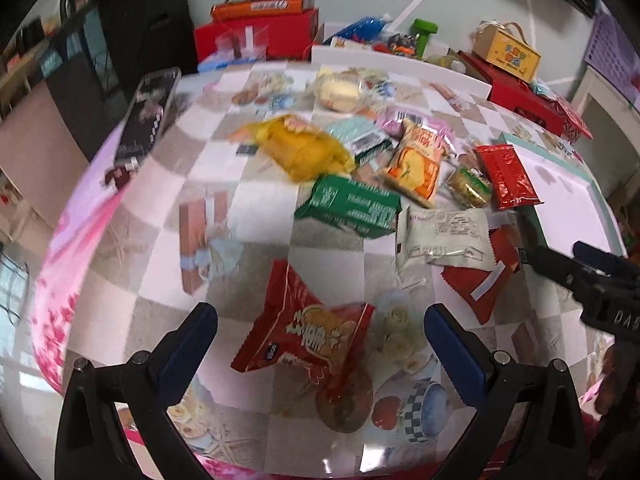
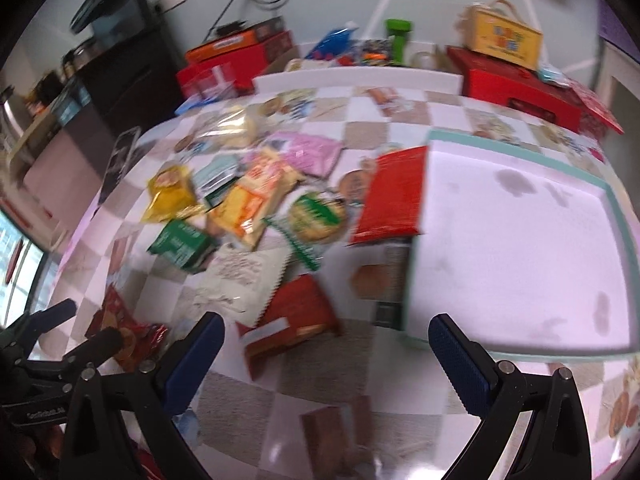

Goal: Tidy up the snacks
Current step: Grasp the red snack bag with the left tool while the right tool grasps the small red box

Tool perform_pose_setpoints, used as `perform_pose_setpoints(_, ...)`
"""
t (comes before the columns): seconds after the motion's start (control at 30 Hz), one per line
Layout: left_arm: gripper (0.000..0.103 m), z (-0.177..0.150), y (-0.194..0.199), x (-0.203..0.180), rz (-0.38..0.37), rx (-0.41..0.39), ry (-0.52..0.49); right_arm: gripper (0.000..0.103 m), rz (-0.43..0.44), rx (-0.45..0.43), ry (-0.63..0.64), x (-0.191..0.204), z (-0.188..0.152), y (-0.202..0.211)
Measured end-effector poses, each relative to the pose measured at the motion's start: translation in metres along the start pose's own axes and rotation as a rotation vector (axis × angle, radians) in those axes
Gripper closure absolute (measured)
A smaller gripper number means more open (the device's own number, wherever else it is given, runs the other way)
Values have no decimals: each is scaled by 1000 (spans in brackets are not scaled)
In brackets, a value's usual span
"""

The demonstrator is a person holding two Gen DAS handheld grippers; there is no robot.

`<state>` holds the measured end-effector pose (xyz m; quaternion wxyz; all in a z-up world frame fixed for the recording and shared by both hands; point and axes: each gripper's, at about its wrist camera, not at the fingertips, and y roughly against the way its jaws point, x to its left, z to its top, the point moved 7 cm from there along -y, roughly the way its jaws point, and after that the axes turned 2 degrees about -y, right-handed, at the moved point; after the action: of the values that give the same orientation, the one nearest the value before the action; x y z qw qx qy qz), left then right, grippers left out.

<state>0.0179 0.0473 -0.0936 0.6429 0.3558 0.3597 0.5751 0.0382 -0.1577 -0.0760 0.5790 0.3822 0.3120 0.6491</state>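
Several snack packs lie scattered on a checkered tablecloth [image 1: 260, 208]. My left gripper [image 1: 320, 320] is open, with a red chip bag [image 1: 308, 340] lying between its fingers on the table. Beyond lie a green box [image 1: 352, 204], a yellow bag [image 1: 304, 148], an orange pack [image 1: 416, 164], a white pack [image 1: 444, 240] and a red sachet [image 1: 508, 176]. My right gripper [image 2: 326, 332] is open and empty above a red-brown pack [image 2: 292, 316], beside a white tray [image 2: 516, 252] with a teal rim. The white pack [image 2: 240, 280] and the red sachet [image 2: 392, 196] lie ahead.
A phone [image 1: 150, 112] lies at the table's left edge. Red boxes [image 1: 256, 36], a yellow carton [image 1: 506, 54], a green bottle [image 1: 424, 36] and a white board [image 1: 400, 68] stand along the back. The right gripper shows at the left wrist view's right edge [image 1: 592, 276].
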Motion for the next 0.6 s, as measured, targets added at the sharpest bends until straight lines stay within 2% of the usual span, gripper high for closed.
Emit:
perform_pose_setpoints(0.2, 1, -5, -17, 14, -16, 43, 64, 0, 52, 45, 66, 27, -4, -20)
perform_pose_setpoints(0.33, 12, -8, -29, 17, -36, 83, 86, 0, 55, 58, 86, 32, -2, -30)
perform_pose_setpoints(0.37, 12, -9, -31, 17, -40, 92, 91, 3, 55, 67, 87, 32, -2, -33)
perform_pose_setpoints(0.47, 17, -13, -39, 18, -56, 119, 108, 7, 37, 115, 99, 33, -7, -47)
perform_pose_setpoints(0.53, 27, -15, -43, 18, -65, 133, 111, 8, 27, 142, 107, 32, -11, -53)
perform_pose_setpoints(0.6, 29, -16, -47, 18, -71, 140, 112, 10, 5, 172, 112, 30, -15, -61)
